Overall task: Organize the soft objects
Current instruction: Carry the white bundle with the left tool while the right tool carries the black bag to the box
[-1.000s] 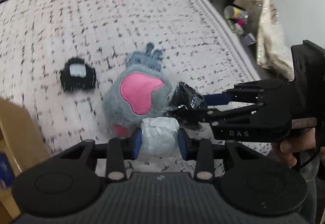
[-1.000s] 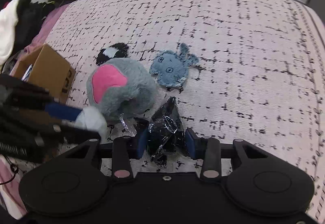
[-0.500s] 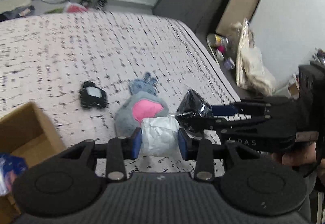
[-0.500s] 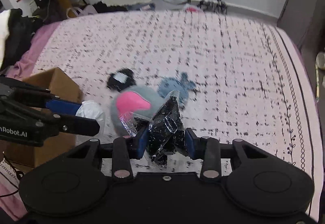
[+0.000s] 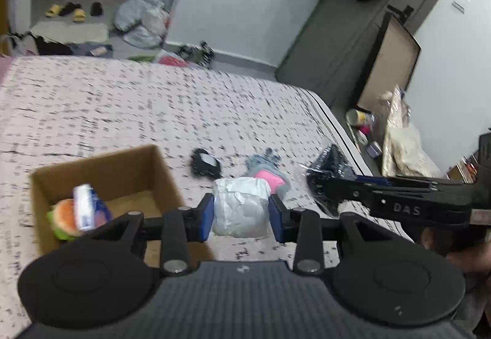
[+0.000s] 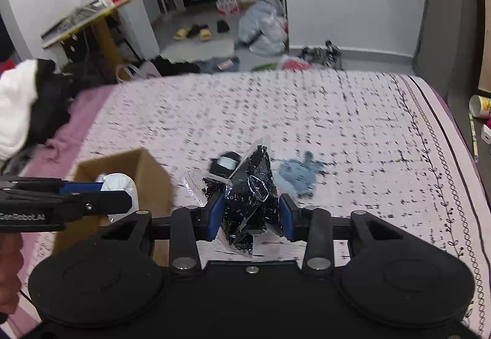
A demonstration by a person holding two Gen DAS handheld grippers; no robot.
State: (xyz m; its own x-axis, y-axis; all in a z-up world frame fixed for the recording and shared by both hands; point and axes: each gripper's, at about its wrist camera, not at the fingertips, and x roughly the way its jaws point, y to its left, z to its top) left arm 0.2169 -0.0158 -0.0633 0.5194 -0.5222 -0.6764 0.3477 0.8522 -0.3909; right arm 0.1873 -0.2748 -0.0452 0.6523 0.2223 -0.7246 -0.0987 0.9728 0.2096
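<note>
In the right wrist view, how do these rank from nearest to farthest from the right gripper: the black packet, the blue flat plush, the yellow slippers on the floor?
1. black packet: held between the fingers of the right gripper.
2. blue flat plush: on the bed, just ahead, slightly right.
3. yellow slippers: on the floor beyond the bed, far left.

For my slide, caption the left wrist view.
Left gripper holds white bundle near cardboard box.
</note>
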